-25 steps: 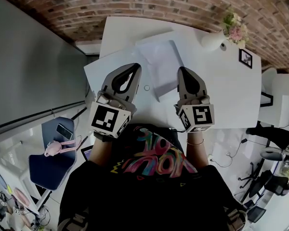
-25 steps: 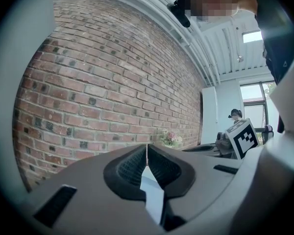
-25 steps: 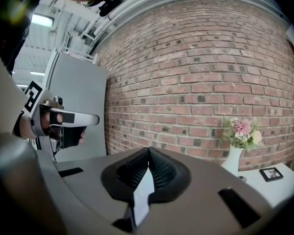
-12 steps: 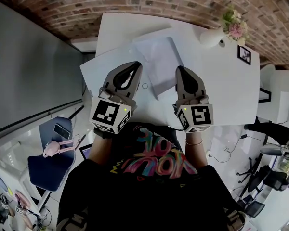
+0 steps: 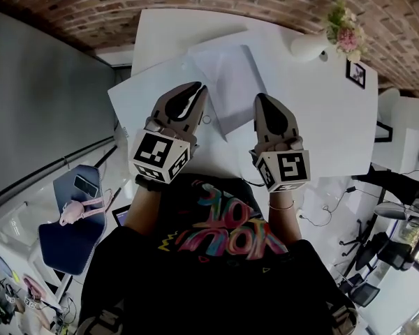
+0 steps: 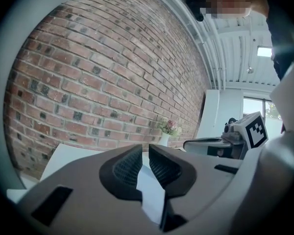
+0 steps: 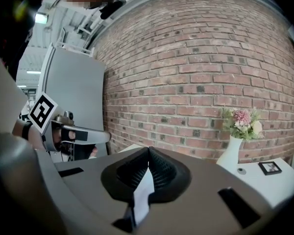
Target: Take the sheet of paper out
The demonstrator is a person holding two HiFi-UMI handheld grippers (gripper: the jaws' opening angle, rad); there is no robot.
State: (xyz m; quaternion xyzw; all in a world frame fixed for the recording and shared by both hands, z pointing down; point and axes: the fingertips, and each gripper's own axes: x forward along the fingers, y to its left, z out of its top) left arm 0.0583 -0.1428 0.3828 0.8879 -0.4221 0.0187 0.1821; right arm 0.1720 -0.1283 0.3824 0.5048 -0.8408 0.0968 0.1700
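Left gripper (image 5: pixel 198 89) and right gripper (image 5: pixel 262 99) hang side by side, jaws pressed together on nothing (left a hairline apart), probably lining up on the paper (image 5: pixel 227 82) lying flat on the table (image 5: pixel 321 117) just past their tips

No readable words or numbers

Colourful lettering on the person's black shirt (image 5: pixel 223 229), at six o'clock in the head view, stays illegible; the left gripper (image 5: pixel 197 91) and right gripper (image 5: pixel 262 100) bear only black-and-white square markers.
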